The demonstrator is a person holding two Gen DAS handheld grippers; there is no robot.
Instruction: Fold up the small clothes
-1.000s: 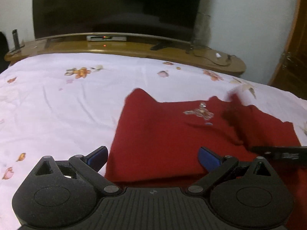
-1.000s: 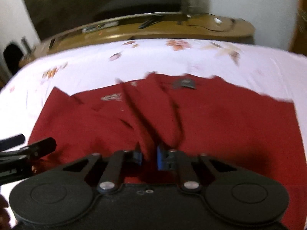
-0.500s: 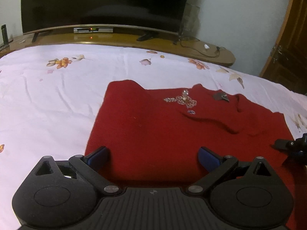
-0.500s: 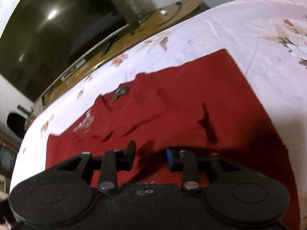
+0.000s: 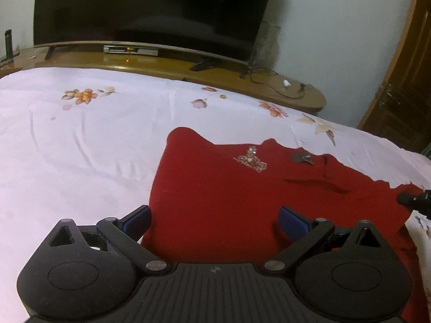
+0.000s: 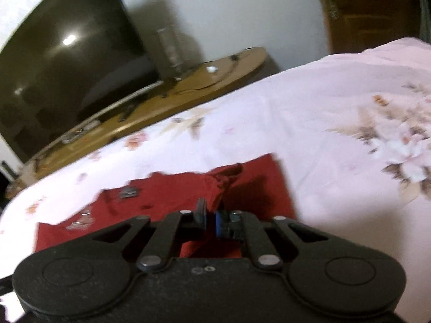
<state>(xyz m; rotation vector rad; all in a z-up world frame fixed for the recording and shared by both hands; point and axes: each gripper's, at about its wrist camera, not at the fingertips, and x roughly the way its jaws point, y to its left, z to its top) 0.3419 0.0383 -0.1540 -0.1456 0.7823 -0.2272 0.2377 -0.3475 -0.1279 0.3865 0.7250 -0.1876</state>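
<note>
A small red garment (image 5: 221, 188) with a beaded motif (image 5: 252, 158) lies spread on the pink floral bedsheet (image 5: 80, 140). My left gripper (image 5: 214, 219) is open and empty, its blue pads just above the garment's near edge. My right gripper (image 6: 211, 219) is shut on a bunched fold of the red garment (image 6: 223, 180) at its right side, lifting it off the sheet. The tip of the right gripper shows at the right edge of the left wrist view (image 5: 414, 202). The right wrist view is blurred.
A wooden TV stand (image 5: 188, 67) with a large dark TV (image 5: 150, 10) and a set-top box (image 5: 130, 50) runs behind the bed. A wooden door (image 5: 406, 80) stands at the right. The bedsheet extends left of the garment and right of it (image 6: 336, 134).
My right gripper was shut on a fold, let it go and opened, moved to the garment's right side, and has now shut on the cloth there. The left gripper stayed open.
</note>
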